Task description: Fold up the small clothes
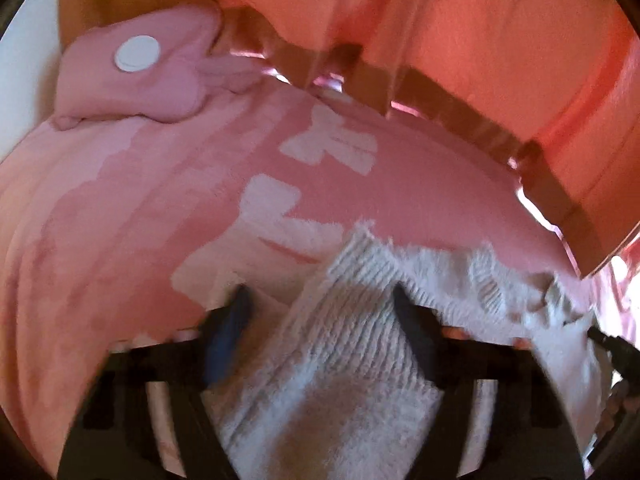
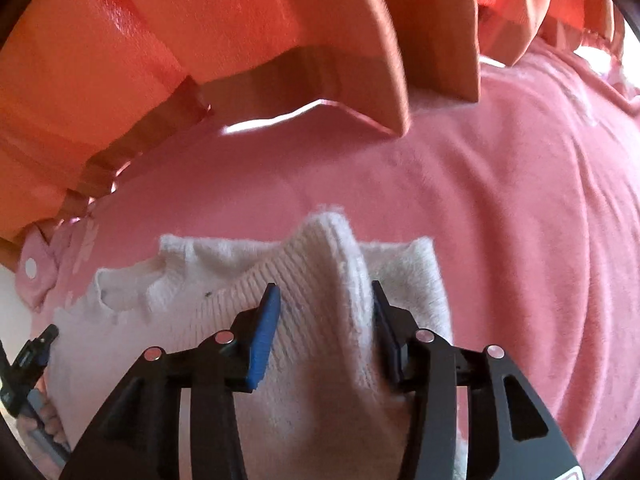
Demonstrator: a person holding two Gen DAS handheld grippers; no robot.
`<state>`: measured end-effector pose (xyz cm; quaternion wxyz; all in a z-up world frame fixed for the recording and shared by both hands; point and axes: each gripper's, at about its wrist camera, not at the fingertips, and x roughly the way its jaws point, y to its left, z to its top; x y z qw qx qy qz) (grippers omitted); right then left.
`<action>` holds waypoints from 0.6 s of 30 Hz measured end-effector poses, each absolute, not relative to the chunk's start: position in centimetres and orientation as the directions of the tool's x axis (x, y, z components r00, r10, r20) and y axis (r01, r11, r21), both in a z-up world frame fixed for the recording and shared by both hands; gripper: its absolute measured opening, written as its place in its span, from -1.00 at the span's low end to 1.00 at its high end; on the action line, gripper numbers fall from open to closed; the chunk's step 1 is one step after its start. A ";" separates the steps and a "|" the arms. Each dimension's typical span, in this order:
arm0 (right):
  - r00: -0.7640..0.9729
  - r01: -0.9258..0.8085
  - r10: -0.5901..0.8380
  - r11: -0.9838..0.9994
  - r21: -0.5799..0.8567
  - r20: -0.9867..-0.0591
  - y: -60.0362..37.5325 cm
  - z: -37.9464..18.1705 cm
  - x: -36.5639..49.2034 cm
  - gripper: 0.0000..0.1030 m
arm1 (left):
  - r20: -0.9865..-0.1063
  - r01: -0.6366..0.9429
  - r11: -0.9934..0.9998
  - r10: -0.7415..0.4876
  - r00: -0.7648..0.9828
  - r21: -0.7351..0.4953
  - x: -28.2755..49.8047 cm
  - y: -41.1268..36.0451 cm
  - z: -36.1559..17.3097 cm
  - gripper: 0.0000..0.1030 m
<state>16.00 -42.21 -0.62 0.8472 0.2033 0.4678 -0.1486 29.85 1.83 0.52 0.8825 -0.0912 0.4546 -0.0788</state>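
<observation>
A small white knitted garment lies on a pink cloth with white letters. My left gripper has a ribbed part of the garment between its jaws, which stand fairly wide. In the right wrist view the white garment bunches up into a ridge between the fingers of my right gripper, which pinch it. The left gripper's tip shows at the garment's left edge.
An orange pleated curtain hangs along the far edge; it also fills the top of the right wrist view. A pink folded item with a white round snap lies at the far left. The pink cloth spreads to the right.
</observation>
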 end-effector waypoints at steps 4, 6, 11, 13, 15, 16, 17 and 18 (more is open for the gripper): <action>0.643 0.398 -0.078 0.884 0.244 -0.762 -41.2 2.5 15.0 -0.82 | -0.734 0.099 0.969 -0.237 0.636 -0.227 29.0 1.2 2.6 -0.83; 0.738 0.369 -0.056 0.868 0.333 -0.672 -41.6 5.2 13.7 -0.83 | -0.675 0.112 0.968 -0.238 0.698 -0.226 28.2 1.2 4.8 -0.83; 0.587 0.509 -0.106 0.820 0.264 -0.802 -44.4 0.4 14.7 -0.83 | -0.718 0.060 0.982 -0.172 0.675 -0.178 29.4 1.7 3.0 -0.82; 0.540 0.535 -0.065 0.796 0.283 -0.839 -45.0 -1.6 15.0 -0.84 | -0.781 0.022 0.980 -0.171 0.601 -0.197 30.5 2.2 0.6 -0.82; 0.579 0.518 -0.083 0.806 0.288 -0.811 -44.7 0.1 14.7 -0.84 | -0.761 0.024 0.978 -0.177 0.624 -0.208 30.2 2.3 1.5 -0.82; 0.608 0.500 -0.077 0.810 0.306 -0.790 -44.5 1.1 14.5 -0.84 | -0.750 0.035 0.979 -0.175 0.638 -0.198 30.0 2.2 2.1 -0.81; 0.629 0.486 -0.086 0.819 0.305 -0.773 -44.4 1.7 14.4 -0.83 | -0.745 0.044 0.982 -0.169 0.645 -0.184 29.9 1.9 2.2 -0.81; 0.606 0.494 -0.102 0.826 0.272 -0.789 -44.5 1.2 14.7 -0.82 | -0.756 0.044 0.986 -0.153 0.636 -0.162 30.0 1.7 1.8 -0.80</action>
